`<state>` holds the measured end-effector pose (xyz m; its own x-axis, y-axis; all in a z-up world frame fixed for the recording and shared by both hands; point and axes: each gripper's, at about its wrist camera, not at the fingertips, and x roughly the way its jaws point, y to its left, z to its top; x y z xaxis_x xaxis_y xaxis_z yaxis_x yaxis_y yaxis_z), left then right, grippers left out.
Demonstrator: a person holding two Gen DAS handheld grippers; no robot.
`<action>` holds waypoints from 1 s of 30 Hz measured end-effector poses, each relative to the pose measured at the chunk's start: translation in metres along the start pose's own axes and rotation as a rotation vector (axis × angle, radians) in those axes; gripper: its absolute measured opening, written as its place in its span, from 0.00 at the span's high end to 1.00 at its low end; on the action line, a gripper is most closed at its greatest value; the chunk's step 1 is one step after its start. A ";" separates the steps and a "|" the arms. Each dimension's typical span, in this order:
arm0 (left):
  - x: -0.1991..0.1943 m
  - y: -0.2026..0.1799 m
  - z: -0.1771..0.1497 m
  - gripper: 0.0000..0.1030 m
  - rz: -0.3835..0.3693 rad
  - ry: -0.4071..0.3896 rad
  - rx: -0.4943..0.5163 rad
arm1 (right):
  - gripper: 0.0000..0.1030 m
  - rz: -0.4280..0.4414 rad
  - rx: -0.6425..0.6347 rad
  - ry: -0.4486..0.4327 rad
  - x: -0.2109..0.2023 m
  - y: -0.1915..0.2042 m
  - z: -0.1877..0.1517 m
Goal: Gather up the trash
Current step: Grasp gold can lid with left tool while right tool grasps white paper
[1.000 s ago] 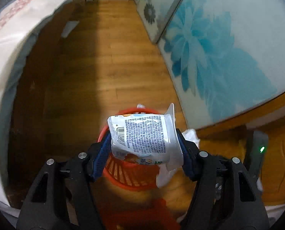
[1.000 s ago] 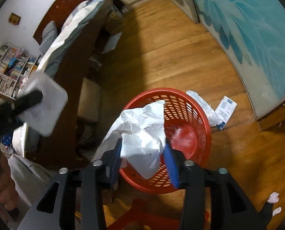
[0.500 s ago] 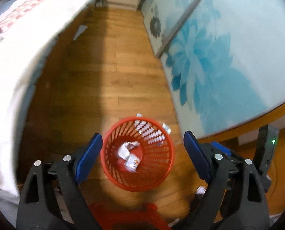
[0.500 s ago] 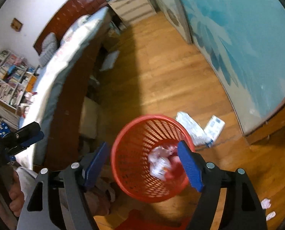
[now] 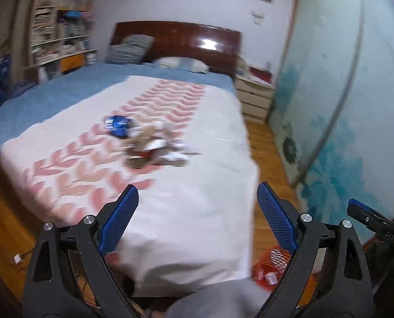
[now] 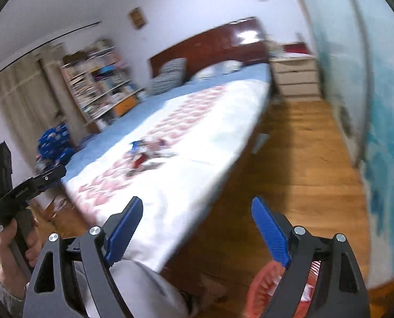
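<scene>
Trash pile [image 5: 154, 148] sits on the bed [image 5: 197, 212], roughly mid-mattress on the white cover with the pink chevron print. Blurred by motion, so individual pieces are hard to tell: a blue wrapper [image 5: 117, 127] at the left far edge of the pile, brownish and white scraps just right of it, something red low in the middle. Right wrist view shows the same pile [image 6: 146, 153], well ahead of the gripper and to the left.

Red basket [image 5: 273, 265] is on the wood floor [image 5: 265, 159] at the bed's near right corner, partly hidden behind the left gripper's right finger. White scraps visible inside it. In the right wrist view only its rim [image 6: 260, 283] shows, at the bottom, behind the right gripper's finger.

Left gripper [image 5: 197, 212]: released, jaws spread wide, nothing between the blue pads [image 5: 117, 222]. Held above the near end of the bed, pointing toward the headboard [image 5: 175, 39]. It also shows at the left edge of the right wrist view, gripped by the person's hand [image 6: 19, 241].

Right gripper [image 6: 197, 228]: also released, jaws wide, empty. It is over the bed's near right corner, looking along the bed edge and floor. A bit of it shows at the right edge of the left wrist view.

Surroundings: blue sheet and pillows [image 5: 154, 50] at the far end, white drawers [image 5: 255, 95] right of the headboard, bookshelf [image 5: 59, 26] far left, blue flower panel wall [image 5: 342, 106] along the right. Grey trouser leg [image 6: 138, 291] at the bottom, touching the bed's near edge.
</scene>
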<state>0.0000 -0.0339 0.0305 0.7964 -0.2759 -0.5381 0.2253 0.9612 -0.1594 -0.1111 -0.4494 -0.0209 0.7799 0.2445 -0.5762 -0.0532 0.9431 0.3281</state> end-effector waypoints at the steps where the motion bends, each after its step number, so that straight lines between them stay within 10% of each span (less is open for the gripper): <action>1: 0.000 0.009 -0.004 0.12 0.027 0.000 -0.001 | 0.19 0.014 -0.008 0.019 0.011 0.012 -0.002; 8: 0.017 0.060 -0.027 0.12 0.061 0.046 -0.081 | 0.16 0.075 -0.080 0.082 0.076 0.066 -0.003; 25: 0.044 0.059 -0.029 0.12 0.003 0.063 -0.094 | 0.14 -0.027 -0.088 0.252 0.408 0.109 0.074; 30: 0.053 0.066 -0.027 0.12 0.007 0.080 -0.129 | 0.73 -0.048 -0.074 0.323 0.440 0.106 0.061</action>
<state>0.0421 0.0147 -0.0312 0.7491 -0.2741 -0.6031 0.1423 0.9557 -0.2576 0.2648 -0.2556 -0.1942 0.5451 0.2467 -0.8013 -0.0758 0.9663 0.2460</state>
